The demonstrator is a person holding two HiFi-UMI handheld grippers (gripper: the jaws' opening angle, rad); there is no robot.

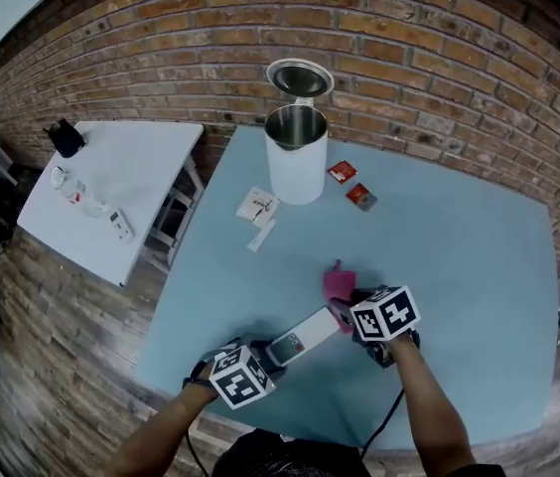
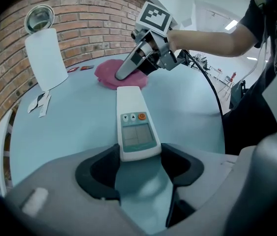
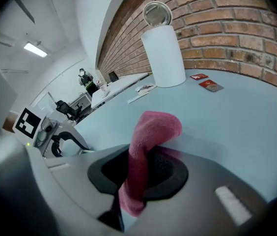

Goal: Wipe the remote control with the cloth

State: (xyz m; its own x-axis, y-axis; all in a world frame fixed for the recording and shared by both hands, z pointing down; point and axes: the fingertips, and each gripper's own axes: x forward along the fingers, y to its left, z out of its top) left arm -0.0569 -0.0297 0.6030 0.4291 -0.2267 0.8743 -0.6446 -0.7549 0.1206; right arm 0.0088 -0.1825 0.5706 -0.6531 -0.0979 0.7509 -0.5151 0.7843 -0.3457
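Remote control: the slim white plastic remote control (image 1: 305, 338) with a grey screen and an orange button is lying lengthwise between the two grippers, near the front edge of the pale blue counter (image 1: 459, 266), screen side facing up; whether its far end is resting on the counter I cannot tell
Left gripper: the left gripper (image 1: 272, 354) is clamping the near end of the remote control by its long sides, its jaws standing wide around the body
Cloth: the pink terry cloth (image 1: 338, 284) is bunching on the counter just beyond the far end of the remote control; whether the two are touching is not clear
Right gripper: the right gripper (image 1: 343, 311) is pinching a fold of the cloth, its jaws clenched on it, the loose part curling out ahead
Progress: both things are being held, so the pick-up looks done; the cloth is sitting off the screen and buttons, so the whole face is probably left to rub
Surroundings: a white cylindrical kettle (image 1: 297, 157) with its lid open is standing well apart at the back, with two red sachets (image 1: 342, 172) and white paper packets (image 1: 258, 209) near it, in front of a brick wall
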